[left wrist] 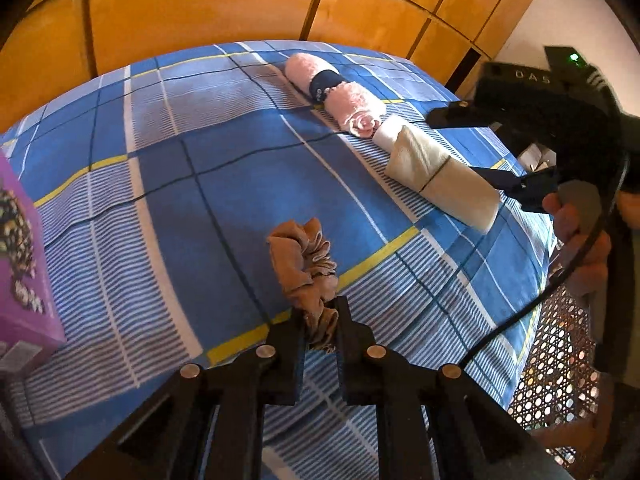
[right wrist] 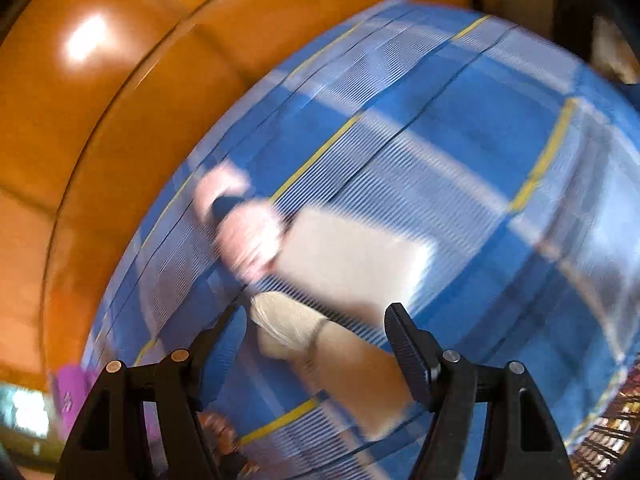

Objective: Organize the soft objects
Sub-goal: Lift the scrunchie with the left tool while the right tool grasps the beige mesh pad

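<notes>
A home bedroom: bed under a blue plaid sheet [left wrist: 224, 184] with yellow lines, glossy orange wooden wardrobe doors [left wrist: 200, 12] behind it, rolled pink towel [left wrist: 340, 92] lying on top.

My left wrist view is sharp and evenly bright, lit by soft indoor light. The wooden wardrobe doors [left wrist: 208, 12] glow warm orange without harsh glare. The checked bedsheet [left wrist: 192, 168] shows crisp lines that bow outward, and the frame corners fall off to black from the fisheye lens. Shadows are faint and soft. My right wrist view is heavily smeared by motion blur: sheet stripes streak, the cream roll [right wrist: 348, 264] is a pale smudge. A bright white glare spot [right wrist: 86, 42] sits on the wood. My gripper fingers [right wrist: 412, 352] stay sharp there.
</notes>
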